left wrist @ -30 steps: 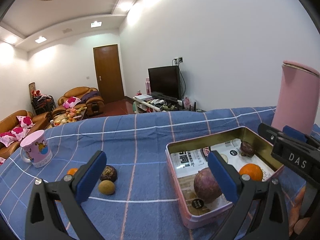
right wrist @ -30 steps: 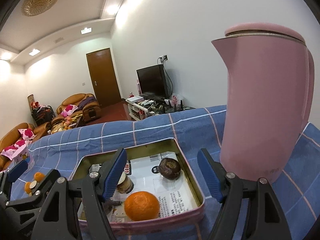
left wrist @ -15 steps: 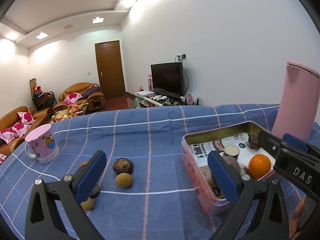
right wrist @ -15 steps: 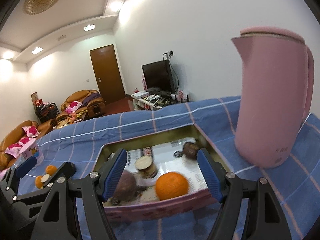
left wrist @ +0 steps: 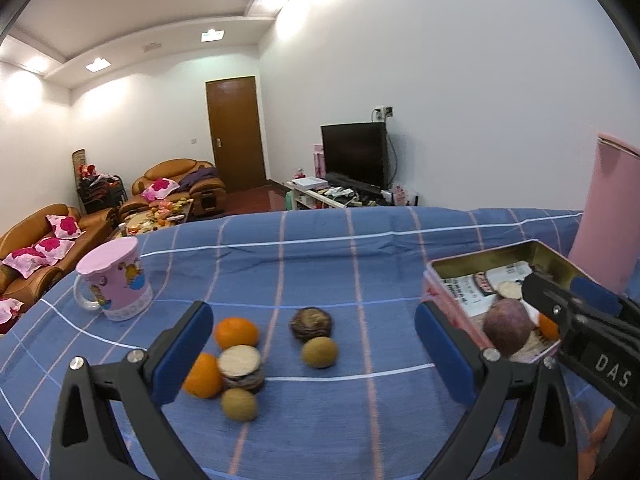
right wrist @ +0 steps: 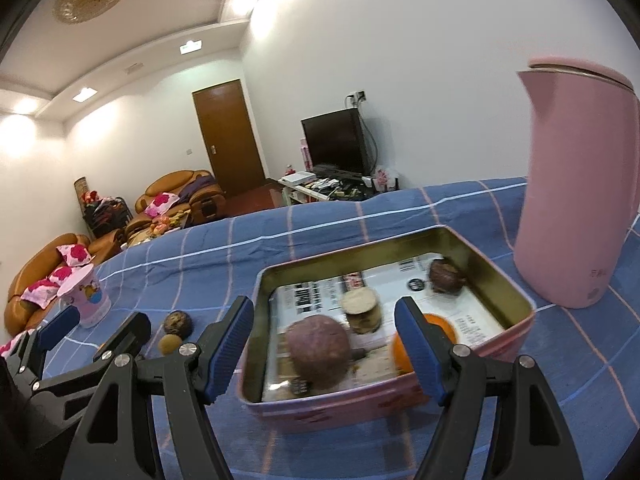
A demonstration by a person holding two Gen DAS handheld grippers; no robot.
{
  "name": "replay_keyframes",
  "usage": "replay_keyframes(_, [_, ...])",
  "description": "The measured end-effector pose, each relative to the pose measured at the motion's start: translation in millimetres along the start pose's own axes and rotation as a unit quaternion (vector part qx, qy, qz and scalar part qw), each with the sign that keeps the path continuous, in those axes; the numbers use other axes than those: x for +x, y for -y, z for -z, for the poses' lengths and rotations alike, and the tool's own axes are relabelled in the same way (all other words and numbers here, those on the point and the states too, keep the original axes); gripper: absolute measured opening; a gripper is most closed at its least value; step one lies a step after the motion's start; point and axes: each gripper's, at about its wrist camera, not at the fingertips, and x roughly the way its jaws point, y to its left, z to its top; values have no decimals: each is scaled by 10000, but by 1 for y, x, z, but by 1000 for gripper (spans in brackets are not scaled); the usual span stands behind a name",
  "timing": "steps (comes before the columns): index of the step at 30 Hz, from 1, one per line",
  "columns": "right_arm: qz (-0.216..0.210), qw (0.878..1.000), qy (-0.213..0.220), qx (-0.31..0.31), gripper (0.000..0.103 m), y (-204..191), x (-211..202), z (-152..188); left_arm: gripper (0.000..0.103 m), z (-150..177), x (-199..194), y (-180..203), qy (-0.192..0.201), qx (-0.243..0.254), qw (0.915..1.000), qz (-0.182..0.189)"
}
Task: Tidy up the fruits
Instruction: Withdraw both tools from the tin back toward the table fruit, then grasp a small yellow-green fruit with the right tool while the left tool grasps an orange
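Blue checked cloth [left wrist: 320, 248] covered the table. Pink kettle [right wrist: 576, 184] stood just right of the pink tin [right wrist: 516, 280], the landmark. Inside the tin: purple fruit [right wrist: 318, 346] near the front wall, an orange [right wrist: 444, 326] right of it, a cut stub [right wrist: 362, 308] mid-tin, a dark fruit [right wrist: 444, 276] at the back. Loose fruits [left wrist: 240, 360] lay well left of the tin. Right gripper [right wrist: 324, 348] hung over the tin's front, jaws apart, gripping nothing. Left gripper [left wrist: 312, 352] hung left of the tin over the loose fruits, jaws wide, empty.
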Motion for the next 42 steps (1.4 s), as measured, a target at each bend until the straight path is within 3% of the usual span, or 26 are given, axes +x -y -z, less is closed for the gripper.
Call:
replay_keyframes(10, [-274, 9989, -119, -351, 74, -50, 8, 8, 103, 4, 15, -66, -252, -303, 9984, -403])
replay_keyframes(15, [-444, 9973, -300, -494, 74, -73, 15, 12, 103, 4, 25, -112, -421, -596, 9939, -829])
replay_keyframes(21, [-666, 9939, -602, -637, 74, -99, 29, 17, 103, 8, 36, -160, -654, -1001, 9868, -1088])
replay_keyframes(25, [-1032, 9873, -892, -814, 74, -122, 36, 24, 103, 10, 39, -172, -729, -1030, 9860, -1090])
replay_keyframes(29, [-1588, 9714, -1276, -1217, 74, -155, 43, 35, 101, 9, 43, -174, -878, -885, 9888, -817])
replay_keyframes(31, [-1708, 9641, -1437, -1438, 70, -170, 47, 41, 101, 8, 44, -174, -931, -839, 9896, -707])
replay_keyframes(33, [-1761, 9568, -1650, -1620, 54, -185, 54, 47, 101, 8, 45, -174, -976, -802, 9900, -623])
replay_keyframes(38, [-1718, 9483, -2121, -1617, 50, -199, 77, 54, 101, 8, 46, -174, -1036, -778, 9901, -548])
replay_keyframes(42, [-1701, 9438, -2306, -1648, 34, -202, 88, 55, 101, 7, 47, -174, -1067, -746, 9907, -396])
